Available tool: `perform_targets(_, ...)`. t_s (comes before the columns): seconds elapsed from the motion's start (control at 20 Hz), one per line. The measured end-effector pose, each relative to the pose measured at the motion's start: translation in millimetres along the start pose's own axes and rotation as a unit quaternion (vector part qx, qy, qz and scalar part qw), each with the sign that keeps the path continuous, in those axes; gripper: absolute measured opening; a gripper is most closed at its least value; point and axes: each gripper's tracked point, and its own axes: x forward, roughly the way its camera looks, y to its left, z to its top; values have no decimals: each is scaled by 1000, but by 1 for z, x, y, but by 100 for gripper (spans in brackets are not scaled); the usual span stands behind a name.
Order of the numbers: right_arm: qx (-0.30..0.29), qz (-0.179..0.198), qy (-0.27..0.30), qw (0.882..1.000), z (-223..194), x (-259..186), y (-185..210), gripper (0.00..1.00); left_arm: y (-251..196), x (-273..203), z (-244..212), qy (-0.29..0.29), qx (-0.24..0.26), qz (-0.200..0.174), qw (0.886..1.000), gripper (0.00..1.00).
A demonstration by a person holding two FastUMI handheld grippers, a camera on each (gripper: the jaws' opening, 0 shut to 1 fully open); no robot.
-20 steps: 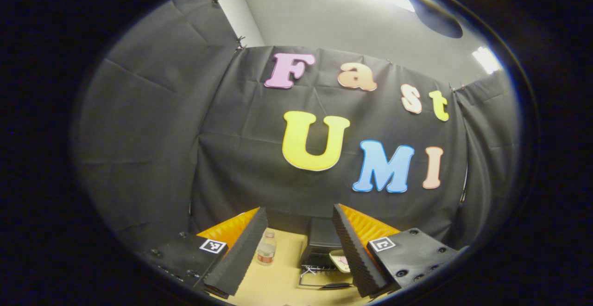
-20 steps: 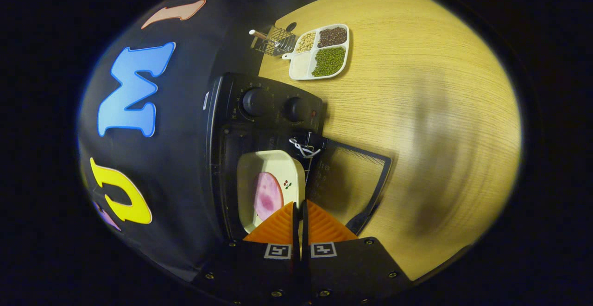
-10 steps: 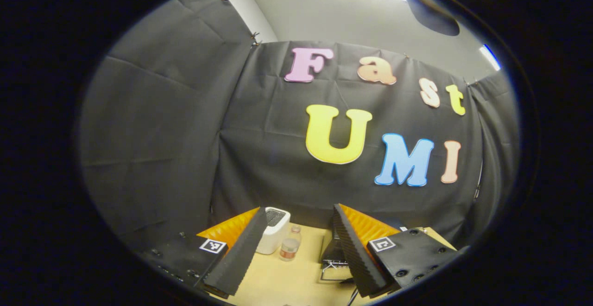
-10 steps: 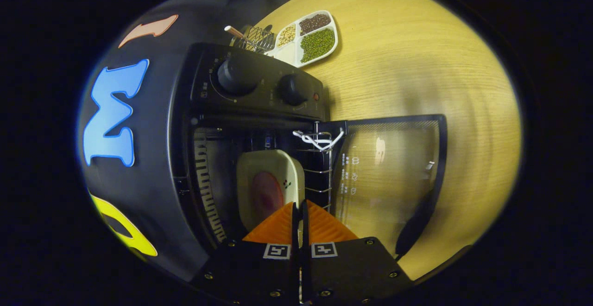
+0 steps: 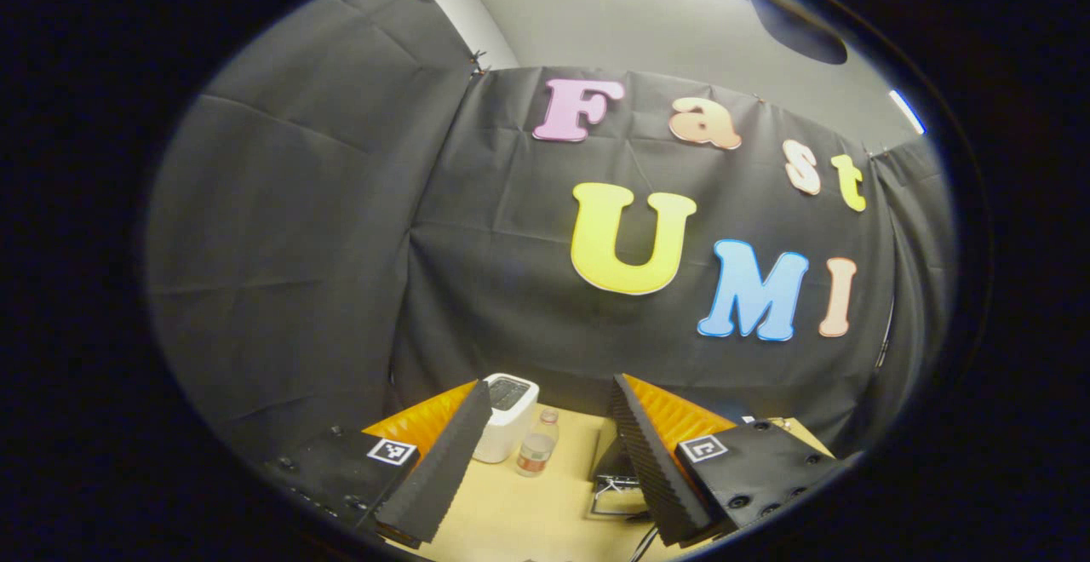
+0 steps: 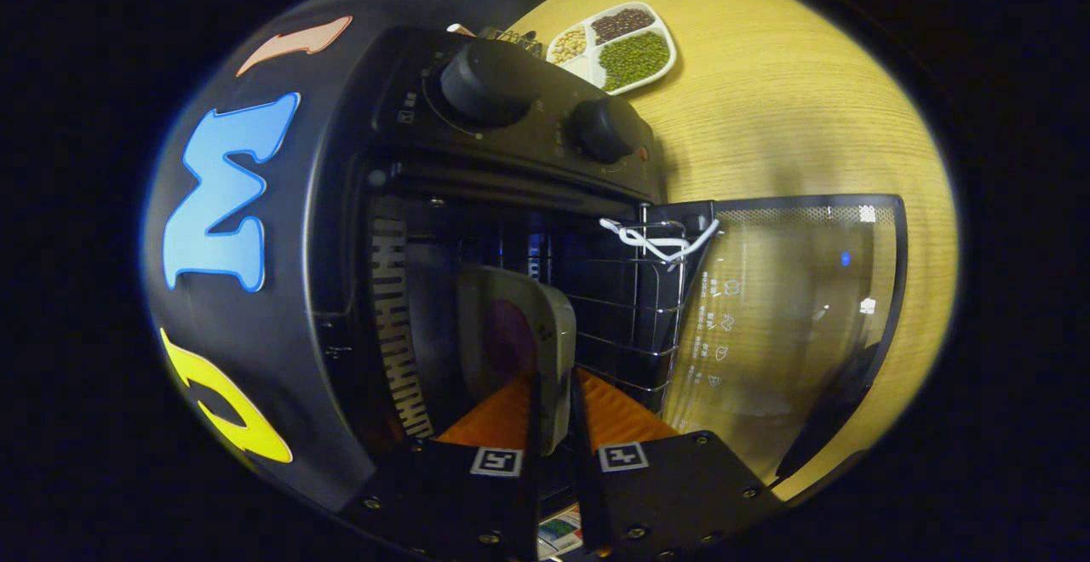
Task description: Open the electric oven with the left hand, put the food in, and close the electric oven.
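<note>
My right gripper (image 6: 553, 413) has its two fingers slightly parted around the plate's (image 6: 558, 349) rim, whether they still press it I cannot tell; the plate with the food (image 6: 509, 342) sits inside the electric oven (image 6: 358, 230), on the wire rack (image 6: 634, 315). The glass door (image 6: 792, 306) lies open flat on the desk (image 6: 792, 119). My left gripper (image 5: 545, 451) is wide open and empty, raised above the desk's near edge, with a bottle (image 5: 536, 453) and white appliance (image 5: 509, 413) beyond

I can read no text: the white marks printed on my oven door (image 6: 771, 306) and around its knobs (image 6: 487, 83) are too small to make out
</note>
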Motion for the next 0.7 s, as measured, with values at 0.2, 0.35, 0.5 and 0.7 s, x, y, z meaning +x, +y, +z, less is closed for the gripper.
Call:
perform_targets(0.2,-88,-10,40,995,-5,-29,-25,42,-32,13,-7,3,3,-29,1000,98)
perform_targets(0.35,-172,-18,65,983,3,-55,-45,42,-58,20,-11,4,4,-51,999,98)
perform_targets(0.5,-321,-13,71,944,23,-93,-51,47,-85,23,-13,5,7,-74,997,96)
perform_targets(0.7,-507,59,26,860,60,-150,-9,51,-124,26,-22,11,12,-103,995,98)
